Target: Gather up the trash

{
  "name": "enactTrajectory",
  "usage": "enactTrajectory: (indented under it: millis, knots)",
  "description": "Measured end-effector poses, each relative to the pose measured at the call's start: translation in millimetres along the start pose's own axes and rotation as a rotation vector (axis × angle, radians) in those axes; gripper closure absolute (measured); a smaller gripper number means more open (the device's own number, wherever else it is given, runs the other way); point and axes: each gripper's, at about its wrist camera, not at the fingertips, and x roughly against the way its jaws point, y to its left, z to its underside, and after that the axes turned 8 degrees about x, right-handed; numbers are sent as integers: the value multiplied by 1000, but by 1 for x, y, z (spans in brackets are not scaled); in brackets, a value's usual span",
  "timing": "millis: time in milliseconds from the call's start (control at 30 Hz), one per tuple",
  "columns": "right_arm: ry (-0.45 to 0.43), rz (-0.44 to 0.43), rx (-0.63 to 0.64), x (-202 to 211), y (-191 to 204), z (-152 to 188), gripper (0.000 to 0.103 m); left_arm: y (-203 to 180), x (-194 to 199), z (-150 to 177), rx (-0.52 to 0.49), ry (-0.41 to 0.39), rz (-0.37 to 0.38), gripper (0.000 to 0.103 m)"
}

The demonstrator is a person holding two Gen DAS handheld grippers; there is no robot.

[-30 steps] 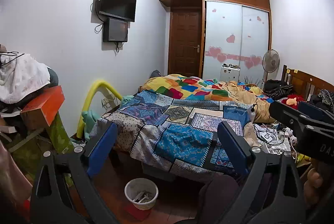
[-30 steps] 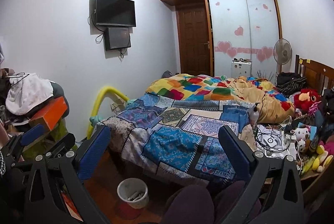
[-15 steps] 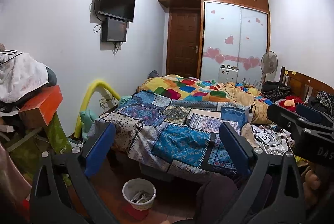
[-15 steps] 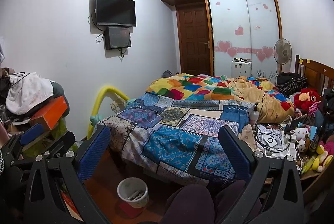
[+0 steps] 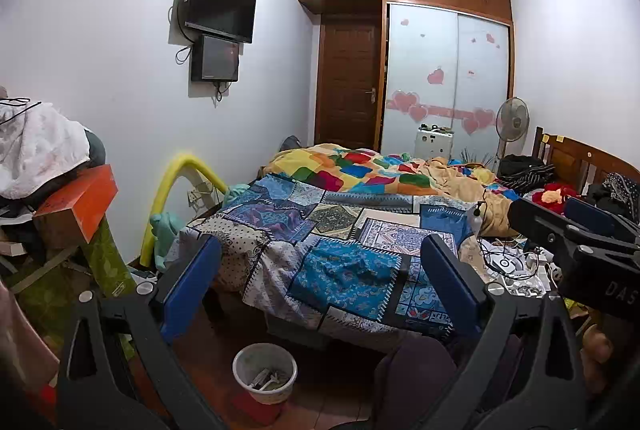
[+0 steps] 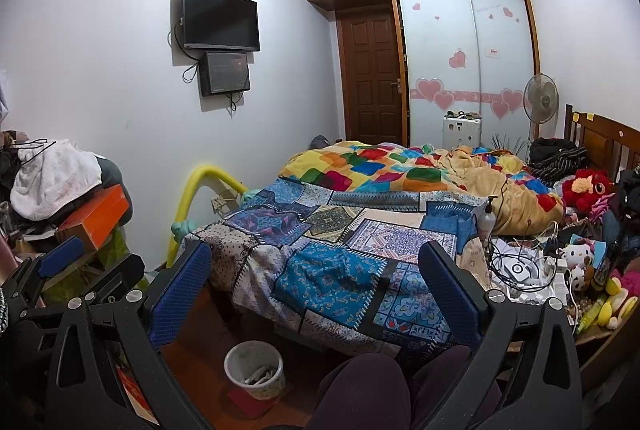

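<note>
White bin (image 5: pixel 265 372) at 6 o'clock, part full. Left tool (image 5: pixel 320 286), right tool (image 6: pixel 316 290) both spread, empty. Risk: cable tangle (image 6: pixel 516 266) at 3 o'clock mistaken for trash.

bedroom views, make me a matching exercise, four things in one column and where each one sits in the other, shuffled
Things:
1. waste bin
2. television
3. standing fan
4. red plush toy

Places:
A. mounted on the left wall
B. by the headboard, on the bed's far right
C. on the floor at the foot of the bed
D. in front of the sliding wardrobe doors

Pairs: 1-C, 2-A, 3-D, 4-B
</note>
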Motion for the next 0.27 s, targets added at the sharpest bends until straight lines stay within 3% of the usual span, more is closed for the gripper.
enactTrajectory:
  millis: [267]
  knots:
    - [3, -1, -2, 0, 0, 1, 0, -2, -1, -1, 4, 2, 0, 2]
